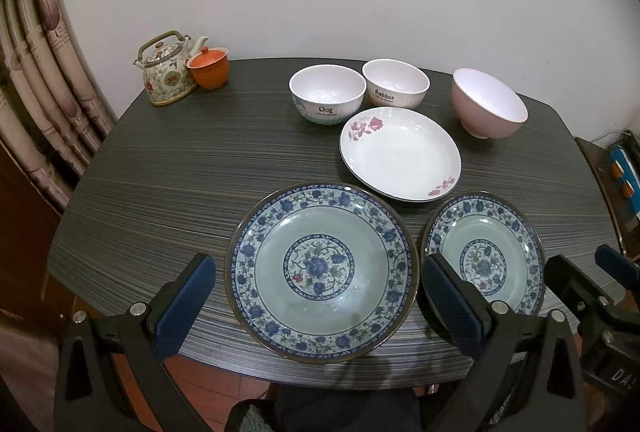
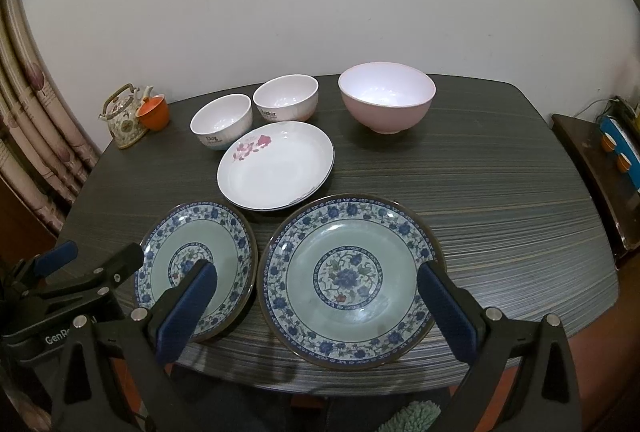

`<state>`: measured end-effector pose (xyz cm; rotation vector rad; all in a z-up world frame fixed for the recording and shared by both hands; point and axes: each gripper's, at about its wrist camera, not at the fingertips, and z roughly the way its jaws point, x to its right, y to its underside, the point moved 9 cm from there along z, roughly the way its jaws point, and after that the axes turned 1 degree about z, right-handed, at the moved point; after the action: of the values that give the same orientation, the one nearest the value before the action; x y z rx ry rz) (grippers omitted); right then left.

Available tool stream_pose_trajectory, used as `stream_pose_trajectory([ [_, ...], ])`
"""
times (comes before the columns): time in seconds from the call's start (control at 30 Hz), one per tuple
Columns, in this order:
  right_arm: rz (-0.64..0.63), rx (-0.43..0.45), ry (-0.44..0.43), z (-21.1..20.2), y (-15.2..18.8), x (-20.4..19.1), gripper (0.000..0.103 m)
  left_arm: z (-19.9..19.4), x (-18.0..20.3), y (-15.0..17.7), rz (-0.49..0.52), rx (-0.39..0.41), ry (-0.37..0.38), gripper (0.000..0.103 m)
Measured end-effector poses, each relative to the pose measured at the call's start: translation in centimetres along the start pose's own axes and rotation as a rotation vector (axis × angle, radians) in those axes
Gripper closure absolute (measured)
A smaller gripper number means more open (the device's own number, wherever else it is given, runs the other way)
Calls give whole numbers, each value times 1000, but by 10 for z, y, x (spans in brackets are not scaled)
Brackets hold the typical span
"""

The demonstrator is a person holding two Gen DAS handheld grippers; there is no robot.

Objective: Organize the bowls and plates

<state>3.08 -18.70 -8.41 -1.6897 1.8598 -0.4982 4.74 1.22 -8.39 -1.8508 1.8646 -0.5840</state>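
Observation:
Two blue-flowered green plates lie side by side at the table's near edge. My left gripper (image 1: 318, 264) hovers open over the left plate (image 1: 320, 316), a finger on either side of it. My right gripper (image 2: 317, 269) stands open the same way over the right plate (image 2: 348, 312). Behind them lies a white plate (image 1: 400, 156) with pink flowers. Further back stand a "Dog" bowl (image 1: 327, 94), a "Rabbit" bowl (image 1: 396, 82) and a larger pink bowl (image 2: 386, 100). All the dishes look empty. Neither gripper holds anything.
The dark striped table (image 2: 500, 192) has bare room on its left and right sides. A floral teapot (image 1: 166, 70) and an orange lidded cup (image 1: 208, 68) stand at the back left corner. A curtain (image 1: 44, 80) hangs left. A low side table (image 2: 600, 160) stands right.

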Motion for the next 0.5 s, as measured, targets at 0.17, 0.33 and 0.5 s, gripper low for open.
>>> stream_pose_trajectory([
  [0.17, -2, 0, 0, -1, 0, -2, 1, 0, 1, -1, -2, -2, 0, 1],
  [0.33, 0, -3, 0, -1, 0, -1, 1, 0, 0, 0, -2, -3, 0, 1],
  [0.5, 0, -6, -2, -1, 0, -2, 1, 0, 1, 0, -2, -6, -5, 1],
])
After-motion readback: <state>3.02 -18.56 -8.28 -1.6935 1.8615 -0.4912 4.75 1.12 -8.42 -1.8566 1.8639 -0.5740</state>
